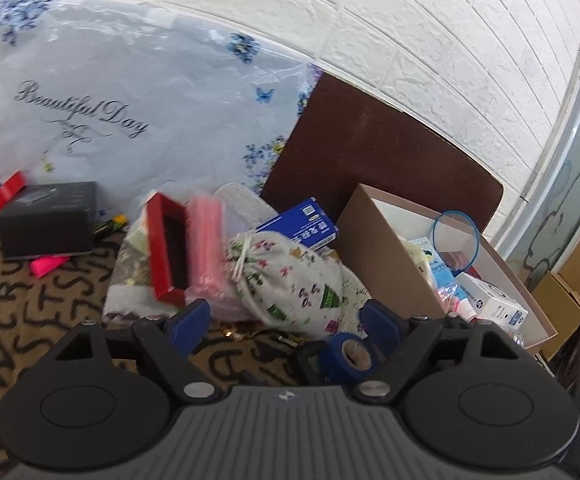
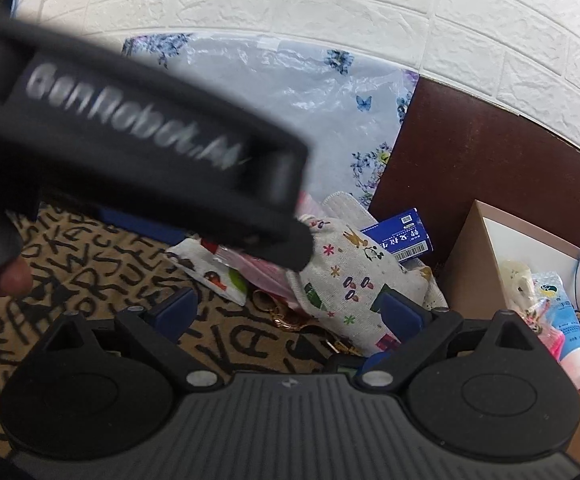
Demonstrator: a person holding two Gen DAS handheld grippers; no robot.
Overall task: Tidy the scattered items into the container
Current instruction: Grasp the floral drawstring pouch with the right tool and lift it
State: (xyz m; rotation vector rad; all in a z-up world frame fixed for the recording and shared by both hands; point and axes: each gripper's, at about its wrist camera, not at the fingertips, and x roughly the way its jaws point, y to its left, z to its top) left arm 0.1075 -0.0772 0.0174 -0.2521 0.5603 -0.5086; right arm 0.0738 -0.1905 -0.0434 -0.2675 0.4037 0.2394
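Observation:
A brown cardboard box [image 1: 386,248] with a white inside stands at the right and holds tubes and small boxes; it also shows in the right wrist view [image 2: 474,256]. A printed drawstring pouch [image 1: 290,276] lies in front of my open left gripper [image 1: 286,320], beside a red frame box [image 1: 166,248], a pink block [image 1: 206,248] and a blue carton [image 1: 302,224]. A blue tape roll [image 1: 350,356] lies by the right finger. My right gripper [image 2: 290,312] is open and empty, just before the pouch [image 2: 350,276]. The left gripper's body [image 2: 130,148] crosses that view, blurred.
A black box [image 1: 46,220], a red lid [image 1: 2,196] and a pink marker [image 1: 50,265] lie at the left on the letter-patterned cloth [image 1: 18,312]. A plastic bag [image 1: 130,100] and a dark brown board [image 1: 370,148] lean against the white brick wall. Gold keys [image 2: 286,320] lie under the pouch.

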